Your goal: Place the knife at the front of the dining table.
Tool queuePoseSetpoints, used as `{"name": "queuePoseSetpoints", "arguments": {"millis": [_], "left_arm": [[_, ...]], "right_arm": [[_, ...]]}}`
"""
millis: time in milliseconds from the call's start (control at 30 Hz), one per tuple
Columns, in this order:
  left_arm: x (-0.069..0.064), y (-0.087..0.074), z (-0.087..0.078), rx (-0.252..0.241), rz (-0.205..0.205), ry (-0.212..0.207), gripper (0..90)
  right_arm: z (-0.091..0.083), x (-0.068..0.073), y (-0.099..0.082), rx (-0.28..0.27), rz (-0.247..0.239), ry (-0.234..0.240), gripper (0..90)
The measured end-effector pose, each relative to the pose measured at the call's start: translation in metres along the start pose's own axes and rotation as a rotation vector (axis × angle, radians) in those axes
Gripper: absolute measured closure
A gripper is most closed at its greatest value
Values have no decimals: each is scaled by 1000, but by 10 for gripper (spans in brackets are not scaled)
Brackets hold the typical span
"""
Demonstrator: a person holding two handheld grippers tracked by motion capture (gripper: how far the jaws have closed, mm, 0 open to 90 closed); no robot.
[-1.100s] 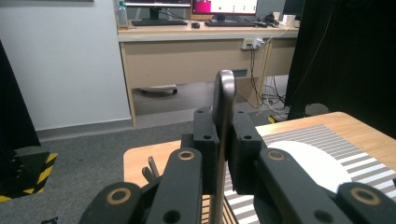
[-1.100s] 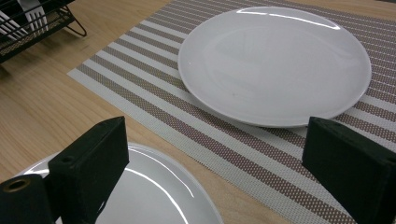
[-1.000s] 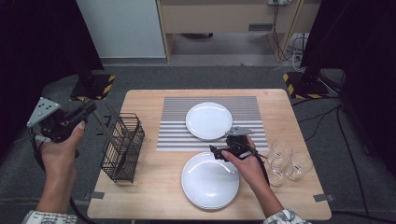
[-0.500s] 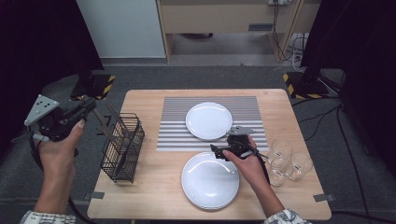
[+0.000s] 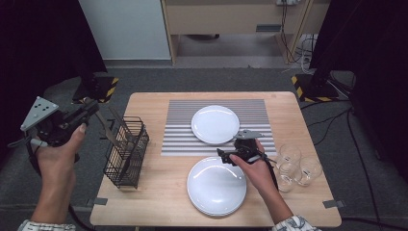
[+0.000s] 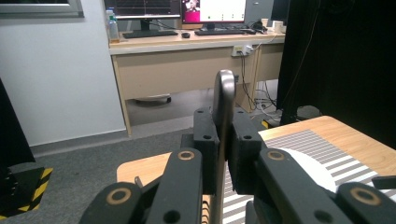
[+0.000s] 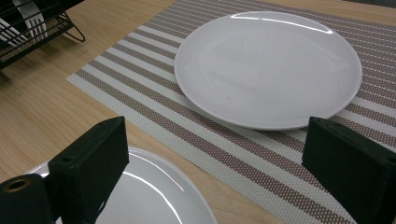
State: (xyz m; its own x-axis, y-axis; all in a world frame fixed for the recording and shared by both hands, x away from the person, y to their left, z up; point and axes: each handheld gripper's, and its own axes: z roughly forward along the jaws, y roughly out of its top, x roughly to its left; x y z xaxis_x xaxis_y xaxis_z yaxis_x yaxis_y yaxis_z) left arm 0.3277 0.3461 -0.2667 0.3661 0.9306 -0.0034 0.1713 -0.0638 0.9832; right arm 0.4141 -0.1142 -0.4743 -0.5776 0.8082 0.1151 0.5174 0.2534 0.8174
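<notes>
Biggest risk: L gripper (image 5: 91,109), jaws nearly shut, pinches a metal utensil (image 6: 224,91) by a thin bit of its handle. It hangs off the table (image 5: 159,207) edge at approx 9 o'clock, above the wire basket (image 5: 126,154). The grip is narrow and the long end is free, so the piece can pivot or slip out and drop to the floor, or hit the basket rim and tip the basket. Next: R gripper (image 5: 225,156) hovers w/ jaws wide apart and nothing btwn them, over the 12 o'clock rim of the near plate (image 5: 216,187). If it bites the glossy rim too shallow, the plate can slide out or clack on the far plate (image 5: 215,124). Smaller risk: the R forearm sits near the glasses (image 5: 288,154) at 4 o'clock, and a sideways swing could knock one. Count: 1 table, 1 striped placemat (image 5: 178,125) twd 12 o'clock, 2 plates (near one may be a stack, can't tell), 1 basket at 8 o'clock, 3 glasses, 1 held utensil. At least 2 forks (image 7: 32,16) are in the basket; more can't be counted.
</notes>
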Motion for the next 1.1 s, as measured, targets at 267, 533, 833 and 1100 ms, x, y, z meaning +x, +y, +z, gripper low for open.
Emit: {"name": "queuePoseSetpoints", "arguments": {"millis": [267,533,833,1100], "left_arm": [[-5,4,-1,1,9,-7,830],[-9,5,-3,-2,4,-15,830],[-18,10,-7,-7,6,-26,830],[-29,15,-6,-7,14,-42,830]], "right_arm": [[-1,-1,1,-3,1,0,73],[-1,0,1,-6,-3,2,73],[-5,0,5,-20,3,4,73],[-8,1,8,-31,5,8,73]]}}
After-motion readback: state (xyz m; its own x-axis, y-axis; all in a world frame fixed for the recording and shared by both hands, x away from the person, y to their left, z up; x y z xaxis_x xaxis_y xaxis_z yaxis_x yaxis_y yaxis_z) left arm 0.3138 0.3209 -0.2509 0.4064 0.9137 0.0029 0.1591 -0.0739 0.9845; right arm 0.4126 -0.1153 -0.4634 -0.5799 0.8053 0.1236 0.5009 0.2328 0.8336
